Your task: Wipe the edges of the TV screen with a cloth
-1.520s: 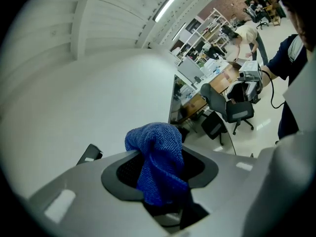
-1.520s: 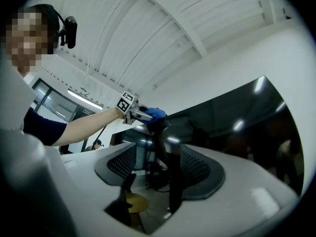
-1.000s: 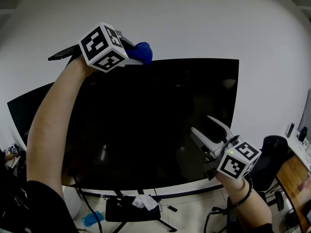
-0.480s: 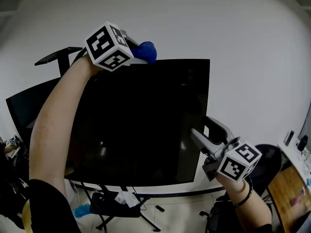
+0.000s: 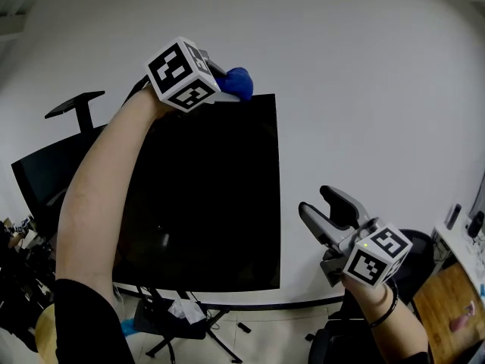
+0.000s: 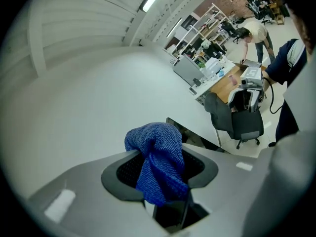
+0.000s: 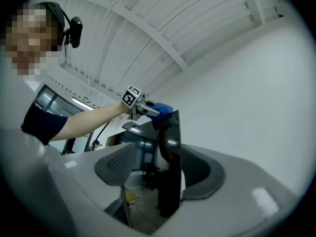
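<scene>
The black TV screen (image 5: 204, 196) stands on a stand before a white wall. My left gripper (image 5: 227, 89) is shut on a bunched blue cloth (image 5: 238, 83), which rests on the TV's top edge near its top right corner. In the left gripper view the cloth (image 6: 158, 162) hangs between the jaws, with the TV's edge (image 6: 197, 135) just beyond. My right gripper (image 5: 327, 214) is open and holds nothing, low and to the right of the TV's right edge. In the right gripper view the TV (image 7: 170, 157) shows edge-on beyond the jaws, with the cloth (image 7: 162, 109) at its top.
A black office chair (image 5: 45, 173) stands left of the TV. The stand's legs (image 5: 182, 317) and some litter lie on the floor below. A dark chair (image 5: 409, 256) and a wooden desk (image 5: 447, 309) are at the lower right. People work at desks (image 6: 237, 78) far off.
My left gripper has slid the cloth rightward along the top edge, towards the top right corner. The right gripper moved right too, off the screen's face. The TV now looks narrower.
</scene>
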Demonstrator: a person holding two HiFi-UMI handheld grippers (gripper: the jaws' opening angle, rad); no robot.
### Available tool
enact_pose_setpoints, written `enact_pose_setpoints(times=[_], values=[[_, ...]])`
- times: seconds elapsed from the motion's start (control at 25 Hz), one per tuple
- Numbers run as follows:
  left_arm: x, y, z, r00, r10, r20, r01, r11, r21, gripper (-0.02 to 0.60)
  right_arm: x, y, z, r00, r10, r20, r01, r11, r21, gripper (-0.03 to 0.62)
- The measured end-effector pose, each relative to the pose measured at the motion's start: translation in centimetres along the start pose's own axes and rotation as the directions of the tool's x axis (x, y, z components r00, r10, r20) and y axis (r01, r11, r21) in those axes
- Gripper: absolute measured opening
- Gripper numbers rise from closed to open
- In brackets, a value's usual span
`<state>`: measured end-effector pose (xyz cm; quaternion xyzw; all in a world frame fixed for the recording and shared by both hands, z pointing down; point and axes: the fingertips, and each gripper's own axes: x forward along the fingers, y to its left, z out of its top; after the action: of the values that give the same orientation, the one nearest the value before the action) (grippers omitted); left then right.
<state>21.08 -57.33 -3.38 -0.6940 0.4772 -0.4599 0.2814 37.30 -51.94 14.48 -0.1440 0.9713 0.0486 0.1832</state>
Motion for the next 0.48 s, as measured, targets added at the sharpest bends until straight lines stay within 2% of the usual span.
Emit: enact_pose_setpoints(times=[0.32,0.48], values=[[3.4,-1.3,5.6,0.999,0.011,0.042,-0.012,1.000,0.017,0.176,-3.3,-3.8,0.3,1.000,-0.014,0.009,0.014,1.000,0.014,0.287],[4.5,-1.8,8.1,0.992,0.032,0.122,-0.031,0.999,-0.011,0.176,-4.1,-4.6,0.5,1.000,-0.010,0.014,0.010,1.000,0.017,0.286]])
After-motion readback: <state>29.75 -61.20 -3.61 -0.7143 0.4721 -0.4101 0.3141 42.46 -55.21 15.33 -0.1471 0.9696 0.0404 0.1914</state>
